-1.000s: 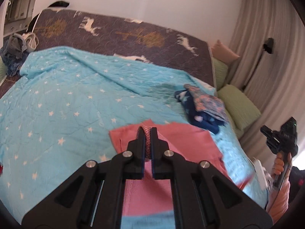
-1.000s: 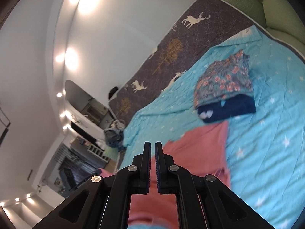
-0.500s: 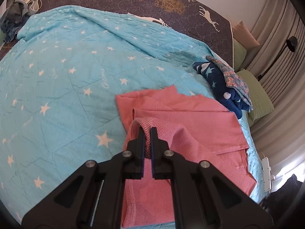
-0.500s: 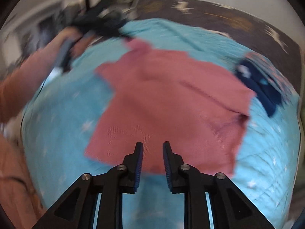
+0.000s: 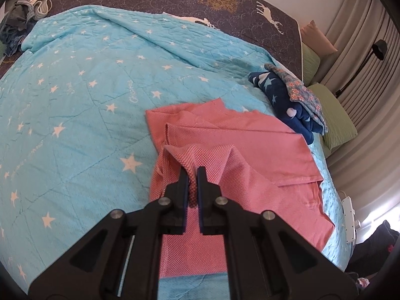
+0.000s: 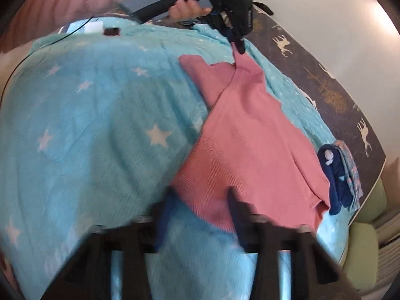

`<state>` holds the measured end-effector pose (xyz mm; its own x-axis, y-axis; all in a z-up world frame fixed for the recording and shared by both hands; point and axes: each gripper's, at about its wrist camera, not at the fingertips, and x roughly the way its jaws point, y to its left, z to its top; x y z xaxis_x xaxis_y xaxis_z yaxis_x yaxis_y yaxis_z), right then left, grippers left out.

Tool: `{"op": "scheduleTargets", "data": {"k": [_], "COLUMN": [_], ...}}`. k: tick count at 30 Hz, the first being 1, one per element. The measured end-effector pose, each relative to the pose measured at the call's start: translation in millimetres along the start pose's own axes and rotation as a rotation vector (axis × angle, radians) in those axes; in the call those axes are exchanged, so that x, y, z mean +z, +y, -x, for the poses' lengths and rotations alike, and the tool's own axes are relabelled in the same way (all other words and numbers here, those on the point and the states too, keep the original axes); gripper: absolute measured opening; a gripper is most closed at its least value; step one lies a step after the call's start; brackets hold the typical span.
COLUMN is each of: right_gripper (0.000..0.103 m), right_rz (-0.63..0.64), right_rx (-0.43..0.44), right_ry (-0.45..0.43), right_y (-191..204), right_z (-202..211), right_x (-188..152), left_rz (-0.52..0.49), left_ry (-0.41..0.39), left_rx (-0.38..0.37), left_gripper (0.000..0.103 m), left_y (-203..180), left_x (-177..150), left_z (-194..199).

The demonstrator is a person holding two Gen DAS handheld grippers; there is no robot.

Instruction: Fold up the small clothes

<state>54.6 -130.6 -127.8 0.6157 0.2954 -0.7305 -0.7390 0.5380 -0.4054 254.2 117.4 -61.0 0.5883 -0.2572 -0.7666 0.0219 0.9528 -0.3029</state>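
Note:
A pink knit shirt (image 5: 250, 145) lies partly folded on the star-print blue blanket (image 5: 75, 100). My left gripper (image 5: 191, 168) is shut on a raised pinch of the shirt's near edge. The right wrist view shows that same left gripper (image 6: 237, 45), held by a hand (image 6: 185, 7), pulling the far end of the shirt (image 6: 250, 137) up into a peak. My right gripper (image 6: 198, 192) is blurred. Its jaws stand well apart and are closing around the shirt's near hem, without visibly pressing it.
A folded stack of navy star and floral clothes (image 5: 287, 100) lies to the right of the shirt, seen too as the stack (image 6: 337, 175). Green pillows (image 5: 332, 115) and a white power strip (image 5: 350, 217) are beyond the bed's right edge. A clothes heap (image 5: 15, 27) sits far left.
My left gripper sank with the shirt, which now lies flatter. My right gripper rolled round, swept down to the shirt's near hem, and its jaws went from shut to apart.

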Motion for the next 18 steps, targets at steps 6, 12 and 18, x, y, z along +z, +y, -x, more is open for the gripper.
{"op": "scheduleTargets", "data": {"k": [6,12,18], "right_gripper": [0.003,0.003,0.003], "right_rz": [-0.404,-0.798,-0.978], "right_rx": [0.130,0.149,0.127], "right_ry": [-0.129,-0.269,-0.327], "right_y": [-95,-229,-335], "right_z": [29,41,6], "right_x": [8,-6,3], "left_rz": [0.041,0.072,0.077], "left_ry": [-0.027,-0.083,-0.107], "left_rx": [-0.020,-0.058,0.012], "left_gripper": [0.006,0.006,0.006], "left_y": [13,12,4], "left_x": [8,40,97], "left_z": [7,14,-10]}}
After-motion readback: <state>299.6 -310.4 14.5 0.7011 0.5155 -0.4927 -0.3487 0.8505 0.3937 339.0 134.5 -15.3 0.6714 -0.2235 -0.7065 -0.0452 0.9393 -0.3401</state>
